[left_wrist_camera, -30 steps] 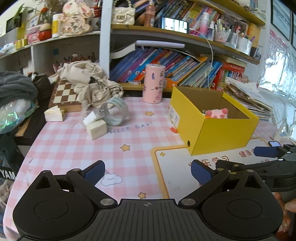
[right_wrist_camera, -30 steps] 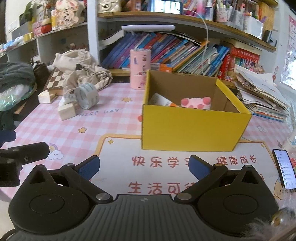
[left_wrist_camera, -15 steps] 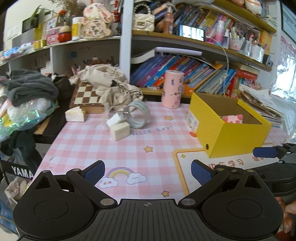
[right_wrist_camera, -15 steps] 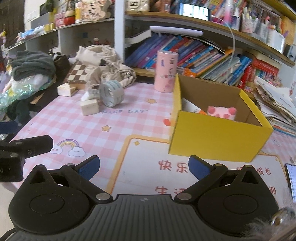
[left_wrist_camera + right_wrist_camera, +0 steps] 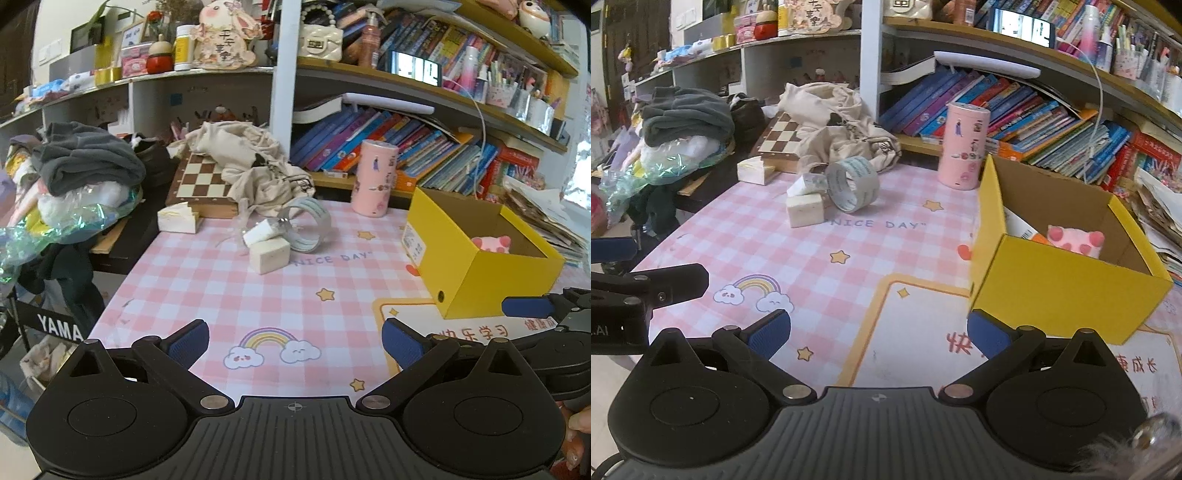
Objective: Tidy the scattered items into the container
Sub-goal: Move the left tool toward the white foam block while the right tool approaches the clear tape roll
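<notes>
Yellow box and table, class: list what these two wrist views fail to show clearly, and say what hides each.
- Box contents: in the right wrist view its front wall hides all but the top of a pink toy and a card's corner.
- Tape roll: in the left wrist view the label is too small to read.
- Mat print: in the right wrist view, cut off by the right claw.
- Right claw: in the left wrist view, only one finger shows at the frame edge.

Left hand-held gripper (image 5: 294, 341) and right hand-held gripper (image 5: 878, 330) both gape wide, holding nothing.
</notes>
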A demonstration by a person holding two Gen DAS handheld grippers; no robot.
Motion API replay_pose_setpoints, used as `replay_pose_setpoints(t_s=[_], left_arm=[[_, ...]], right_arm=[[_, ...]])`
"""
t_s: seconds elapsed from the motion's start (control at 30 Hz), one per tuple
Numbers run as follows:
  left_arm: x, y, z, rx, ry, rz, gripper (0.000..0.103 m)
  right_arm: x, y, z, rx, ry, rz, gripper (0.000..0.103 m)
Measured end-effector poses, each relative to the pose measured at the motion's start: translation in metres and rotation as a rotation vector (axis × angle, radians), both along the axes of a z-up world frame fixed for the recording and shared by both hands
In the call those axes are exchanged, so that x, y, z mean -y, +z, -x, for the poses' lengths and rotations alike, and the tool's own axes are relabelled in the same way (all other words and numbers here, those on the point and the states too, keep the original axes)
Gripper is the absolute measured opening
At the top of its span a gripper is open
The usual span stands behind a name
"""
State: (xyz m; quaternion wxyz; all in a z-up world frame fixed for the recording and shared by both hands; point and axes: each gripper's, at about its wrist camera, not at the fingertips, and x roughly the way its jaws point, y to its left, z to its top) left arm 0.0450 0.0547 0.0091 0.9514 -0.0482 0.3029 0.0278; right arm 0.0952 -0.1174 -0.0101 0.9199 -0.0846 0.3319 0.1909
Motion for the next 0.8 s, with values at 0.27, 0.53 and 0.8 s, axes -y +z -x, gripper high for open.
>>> replay_pose_setpoints(t_s=[0.27,0.53,0.8], left_arm=[[-0.006,-0.004,-0.017,-0.015,0.031,0.002,0.101],[-0.012,-0.013,-0.040,-0.047,0.057,0.024,0.101],[-0.019,-0.020,-0.069,-0.074,0.090,0.026,0.101]], right_arm=[[-0.009,-0.004,-0.024,-0.015,0.036,-0.001,0.103],[-0.022,-0.015,-0.047,-0.039,0.105,0.034,0.101],[-0.032,-0.025,-0.075,-0.062,0.158,0.053,0.101]])
